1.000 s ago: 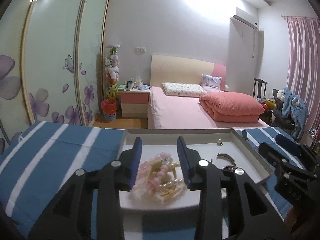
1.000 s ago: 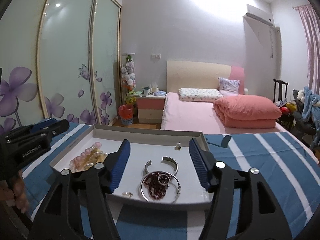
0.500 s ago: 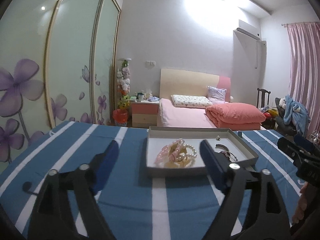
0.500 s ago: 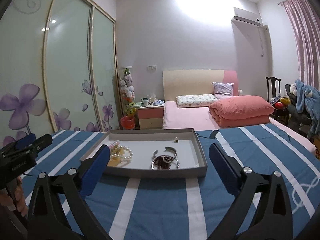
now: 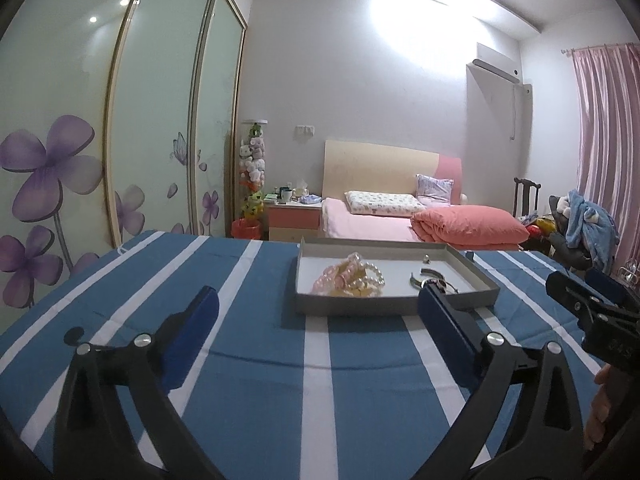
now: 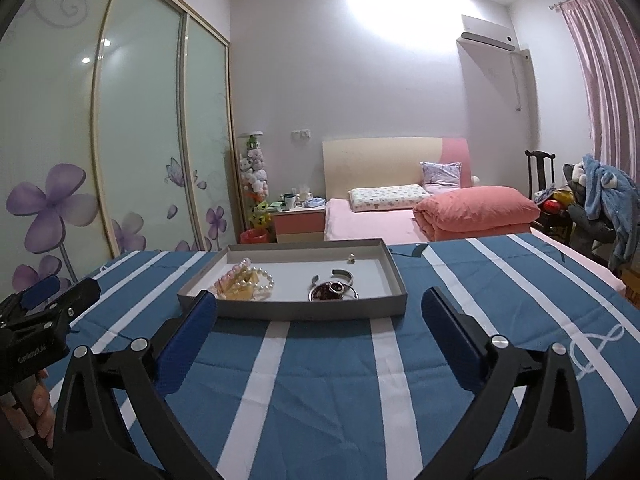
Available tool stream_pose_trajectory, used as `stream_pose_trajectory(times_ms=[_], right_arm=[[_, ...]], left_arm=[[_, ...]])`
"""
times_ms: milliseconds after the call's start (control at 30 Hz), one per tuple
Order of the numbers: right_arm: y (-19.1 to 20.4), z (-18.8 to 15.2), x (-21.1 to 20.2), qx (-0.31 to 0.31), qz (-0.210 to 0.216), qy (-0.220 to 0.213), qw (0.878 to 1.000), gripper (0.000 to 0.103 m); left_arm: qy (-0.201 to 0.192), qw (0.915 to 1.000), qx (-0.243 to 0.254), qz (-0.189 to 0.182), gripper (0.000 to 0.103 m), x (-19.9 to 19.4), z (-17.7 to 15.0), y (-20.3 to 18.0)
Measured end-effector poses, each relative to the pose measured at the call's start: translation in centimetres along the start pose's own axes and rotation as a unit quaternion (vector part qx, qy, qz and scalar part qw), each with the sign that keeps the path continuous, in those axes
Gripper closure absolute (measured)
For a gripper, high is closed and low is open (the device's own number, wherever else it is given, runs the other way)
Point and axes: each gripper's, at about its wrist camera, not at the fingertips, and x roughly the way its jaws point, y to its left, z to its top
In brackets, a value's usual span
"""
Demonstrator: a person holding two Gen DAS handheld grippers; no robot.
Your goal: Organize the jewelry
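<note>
A shallow grey tray (image 5: pixel 360 305) (image 6: pixel 304 309) sits on a blue and white striped cloth. It holds a heap of pink and pearl bead bracelets (image 5: pixel 352 278) (image 6: pixel 245 280), a silver cuff (image 6: pixel 343 274), a dark red bead bracelet inside a silver bangle (image 6: pixel 331 290) and a small ring (image 6: pixel 352 257). My left gripper (image 5: pixel 318 312) is open and empty, well short of the tray. My right gripper (image 6: pixel 318 314) is open and empty, just short of the tray's near wall.
The striped cloth (image 6: pixel 320 380) covers the table around the tray. Behind it are a pink bed (image 6: pixel 380 216), a nightstand (image 6: pixel 298 222), a floral sliding wardrobe (image 6: pixel 120 140) at left and a chair with clothes (image 6: pixel 600 196) at right.
Both grippers pulled back from over the tray and opened wide. The left one had its fingers around the pink and pearl bracelets; those now lie free in the tray.
</note>
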Motion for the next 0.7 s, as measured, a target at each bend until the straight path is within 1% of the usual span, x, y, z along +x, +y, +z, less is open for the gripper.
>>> stream_pose_trajectory(times_ms=[300, 467, 700], right_arm=[[-0.4, -2.2, -1.1, 0.007, -0.010, 0.005, 1.000, 0.002], [-0.3, -2.4, -1.8, 0.001, -0.016, -0.004, 1.000, 0.002], [-0.1, -2.2, -2.2, -0.001, -0.010, -0.008, 1.000, 0.002]], left_arm=[[0.024, 0.9994, 0.022, 0.010, 0.005, -0.1, -1.9, -1.2], [0.018, 0.9994, 0.025, 0.015, 0.005, -0.4, -1.9, -1.4], [0.014, 0.9996, 0.021, 0.013, 0.005, -0.8, -1.8, -1.2]])
